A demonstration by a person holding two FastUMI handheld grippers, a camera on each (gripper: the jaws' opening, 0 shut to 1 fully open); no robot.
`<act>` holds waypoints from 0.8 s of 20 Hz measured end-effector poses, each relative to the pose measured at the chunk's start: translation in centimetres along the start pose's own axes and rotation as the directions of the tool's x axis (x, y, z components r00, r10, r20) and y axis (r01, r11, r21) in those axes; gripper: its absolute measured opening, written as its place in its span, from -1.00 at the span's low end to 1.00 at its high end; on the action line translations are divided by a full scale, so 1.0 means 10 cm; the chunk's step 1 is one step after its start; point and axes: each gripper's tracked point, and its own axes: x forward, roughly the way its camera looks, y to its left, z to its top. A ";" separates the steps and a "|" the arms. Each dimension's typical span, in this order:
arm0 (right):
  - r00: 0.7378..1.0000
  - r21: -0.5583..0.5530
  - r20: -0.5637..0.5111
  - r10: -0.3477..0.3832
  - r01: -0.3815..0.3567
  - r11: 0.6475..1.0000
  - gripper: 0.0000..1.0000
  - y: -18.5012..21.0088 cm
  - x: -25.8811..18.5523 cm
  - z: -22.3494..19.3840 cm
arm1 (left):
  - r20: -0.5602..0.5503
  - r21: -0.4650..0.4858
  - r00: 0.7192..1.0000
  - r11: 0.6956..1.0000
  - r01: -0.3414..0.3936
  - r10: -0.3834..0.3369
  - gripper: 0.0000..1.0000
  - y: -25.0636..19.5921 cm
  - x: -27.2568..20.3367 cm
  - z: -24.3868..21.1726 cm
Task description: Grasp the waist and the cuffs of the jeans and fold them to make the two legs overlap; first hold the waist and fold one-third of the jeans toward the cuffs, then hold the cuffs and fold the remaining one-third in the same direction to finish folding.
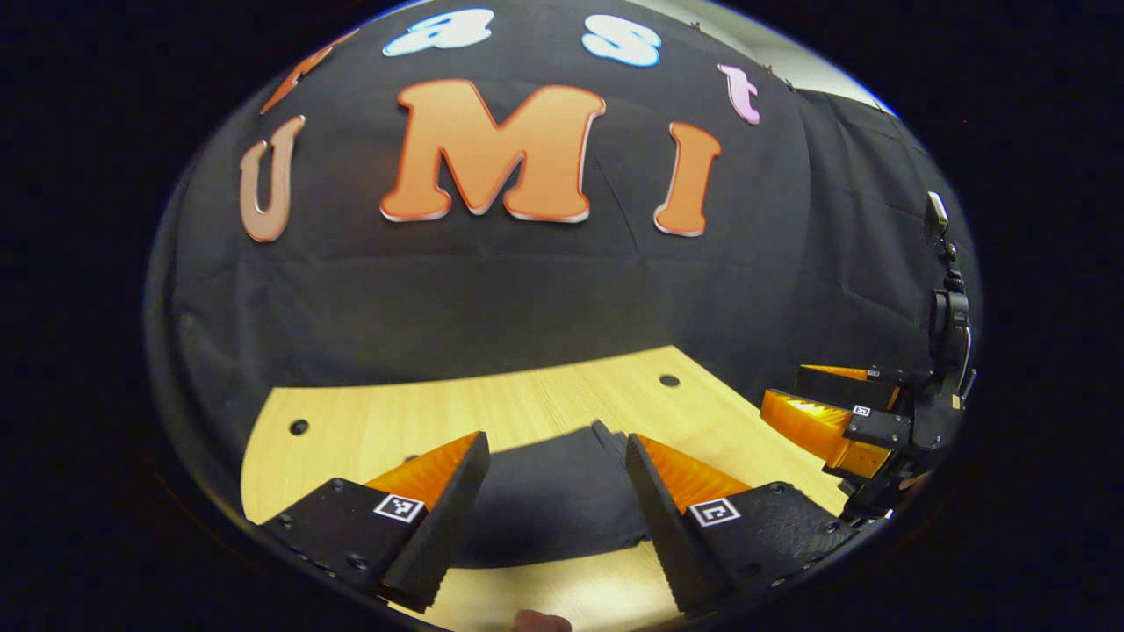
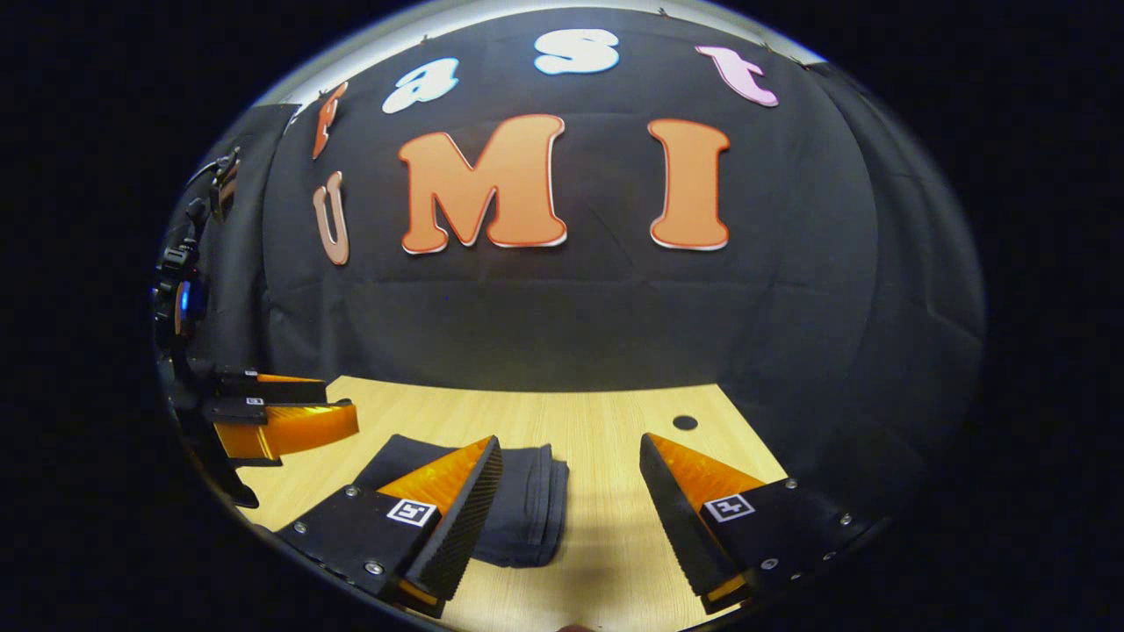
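The wooden table point(image 1: 527, 412) is shown in front of the booth's black cloth wall, with small round holes point(image 1: 669, 381) in its top. The jeans point(image 2: 527, 509) lie on it as a compact dark bundle, with stacked folded edges visible along the side nearest the middle of the table in the right gripper view; the folding is judged complete or very nearly so.

The left gripper point(image 1: 558, 505) is held above the bundle with its jaws spread apart and nothing between them; the cloth is seen beyond and below the gap. The right gripper point(image 2: 571, 518) is likewise held with its jaws wide apart and empty, the bundle lying under and behind its left finger, the bare table under the rest of the gap. Each gripper is also seen from the other's camera, at the edge of that view (whether either finger touches the cloth cannot be told).

For the step in hand, presumably letting go and tidying, the jaws are best kept open and lifted straight up, so that no layer is caught and dragged. If the stack is to be squared, the protruding edges should be pressed lightly from above rather than pinched, since a pinch on one layer would likely pull the fold open.
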 end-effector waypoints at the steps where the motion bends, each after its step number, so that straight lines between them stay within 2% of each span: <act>1: 1.000 -0.011 0.023 0.010 -0.009 1.000 0.91 0.08 0.00 0.09 | 0.033 0.007 0.999 0.999 -0.034 0.033 0.88 0.07 -0.09 0.04; 3: 0.998 -0.024 0.058 0.037 -0.035 0.999 0.90 0.24 0.00 0.22 | 0.098 0.014 0.989 0.993 -0.113 0.111 0.94 0.19 -0.28 0.16; 6: 0.992 -0.037 0.109 0.070 -0.066 0.997 0.94 0.45 -0.02 0.38 | 0.209 0.019 0.961 0.982 -0.187 0.179 0.96 0.30 -0.70 0.45; 8: 0.984 -0.044 0.157 0.089 -0.084 0.996 0.92 0.56 -0.03 0.49 | 0.326 -0.004 0.921 0.974 -0.226 0.215 0.94 0.41 -0.99 0.67; 9: 0.980 -0.044 0.177 0.095 -0.088 0.995 1.00 0.60 -0.03 0.54 | 0.385 -0.023 0.894 0.971 -0.239 0.229 0.94 0.47 -1.11 0.74; 10: 0.977 -0.044 0.189 0.100 -0.094 0.995 0.92 0.65 -0.03 0.56 | 0.412 -0.039 0.878 0.967 -0.251 0.245 0.94 0.51 -1.20 0.76; 13: 0.960 -0.060 0.258 0.108 -0.095 0.994 0.92 0.74 -0.07 0.71 | 0.435 -0.075 0.845 0.948 -0.308 0.310 0.89 0.78 -1.38 0.68; 14: 0.954 -0.067 0.278 0.112 -0.097 0.993 0.92 0.77 -0.09 0.75 | 0.433 -0.086 0.842 0.945 -0.316 0.321 0.94 0.83 -1.44 0.66; 16: 0.944 -0.079 0.304 0.126 -0.106 0.991 0.92 0.85 -0.13 0.79 | 0.432 -0.093 0.834 0.937 -0.335 0.342 0.89 0.90 -1.50 0.61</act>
